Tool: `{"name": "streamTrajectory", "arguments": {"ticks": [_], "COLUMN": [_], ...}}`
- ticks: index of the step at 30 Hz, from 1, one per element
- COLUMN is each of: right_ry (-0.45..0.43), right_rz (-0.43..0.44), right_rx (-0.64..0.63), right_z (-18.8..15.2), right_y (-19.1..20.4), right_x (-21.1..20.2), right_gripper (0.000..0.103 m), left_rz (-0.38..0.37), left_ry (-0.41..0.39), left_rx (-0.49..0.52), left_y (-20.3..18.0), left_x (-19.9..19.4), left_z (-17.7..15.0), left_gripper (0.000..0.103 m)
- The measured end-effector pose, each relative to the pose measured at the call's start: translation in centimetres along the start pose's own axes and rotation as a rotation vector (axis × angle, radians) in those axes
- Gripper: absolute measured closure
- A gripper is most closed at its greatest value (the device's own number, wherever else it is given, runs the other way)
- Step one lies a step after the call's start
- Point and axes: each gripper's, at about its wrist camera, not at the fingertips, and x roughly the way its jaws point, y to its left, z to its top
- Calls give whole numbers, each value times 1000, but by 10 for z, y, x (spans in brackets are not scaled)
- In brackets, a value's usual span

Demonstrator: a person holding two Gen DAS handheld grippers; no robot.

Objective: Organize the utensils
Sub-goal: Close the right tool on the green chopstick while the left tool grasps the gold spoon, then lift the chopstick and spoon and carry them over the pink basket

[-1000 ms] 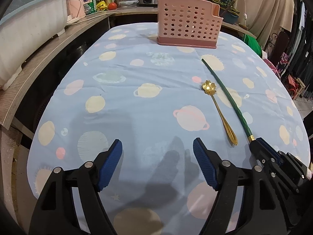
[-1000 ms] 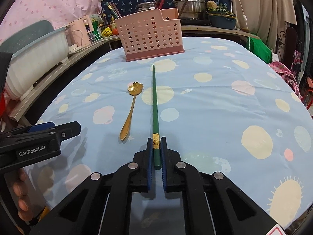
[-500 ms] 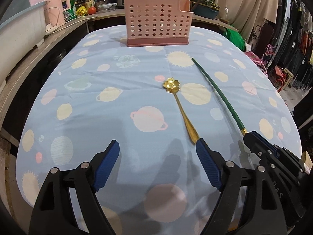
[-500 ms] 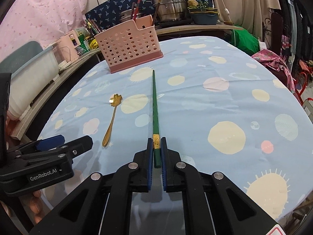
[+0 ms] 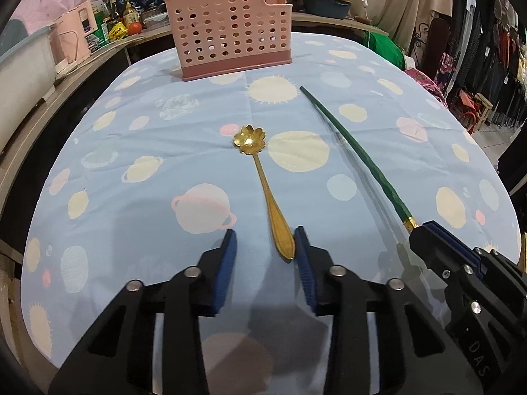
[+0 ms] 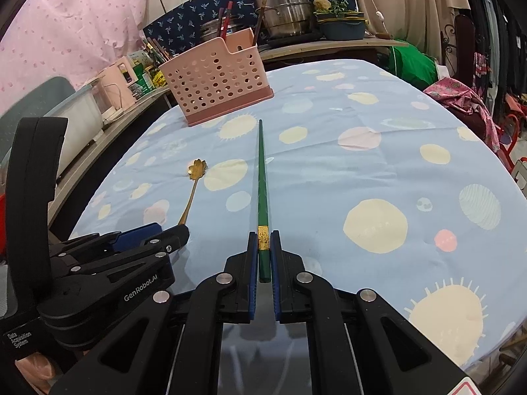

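Observation:
A gold spoon (image 5: 263, 181) with a flower-shaped bowl lies on the planet-print tablecloth (image 5: 164, 151), handle toward me. My left gripper (image 5: 265, 235) straddles the handle's end and its jaws are closing. The right pad (image 5: 301, 247) is against the handle, while the left pad (image 5: 229, 250) is still apart from it. My right gripper (image 6: 263, 235) is shut on the gold-banded end of a green chopstick (image 6: 262, 181), which points at the pink perforated utensil basket (image 6: 217, 82) at the table's far end. From the right wrist view the spoon (image 6: 191, 194) and the left gripper (image 6: 154, 233) sit to the left.
A wooden counter (image 5: 39, 108) runs along the left with a white tub (image 5: 23, 65), a pink appliance (image 5: 77, 39) and bottles. Steel pots (image 6: 286, 10) stand behind the basket. Clothes (image 5: 487, 49) hang at the right, beyond the table's edge.
My left gripper has slid right to the spoon and its jaws have narrowed around the handle's end. The right gripper keeps its hold on the chopstick and has shifted only a little.

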Motion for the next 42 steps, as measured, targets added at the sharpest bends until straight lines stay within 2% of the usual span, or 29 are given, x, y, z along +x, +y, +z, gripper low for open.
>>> {"name": "streamTrajectory", "arguments": {"ticks": [1,3,10,17,23,24,29,42], "right_ry": [-1,-2,-19,-79,-134,-144,-187,-267], "right_rz": [2,5,12,39,64,69,104,180], "right_rx": [-1,-4,-13,-13,-32,-38,-51,-74], "right_z": [0,-1,1,19,42,47,72,155], "right_y": [0,1,4,10,19,21,30,40], "right_x": [0,-2,-12,-40,-62,-65,-77,-85], "right_gripper": [96,96,96,96,96,96,96,96], "left_rz": [-5,-13,-41,-58,-65,-65,-54,-79], "left_ry": [2,9,13,-56,-130,-137,-176,-193], "left_rx": [7,12,-17,-62,-86,-86,-77,-83], "left_y": [-1,-2,6,21,34,35,42,62], "left_x": [-1,-2,-16,-51,-80,-82,-95,-112], "left_z": [0,-1,0,14,36,39,58,111], "left_gripper": [87,92,93,93,95,102,102,102]}}
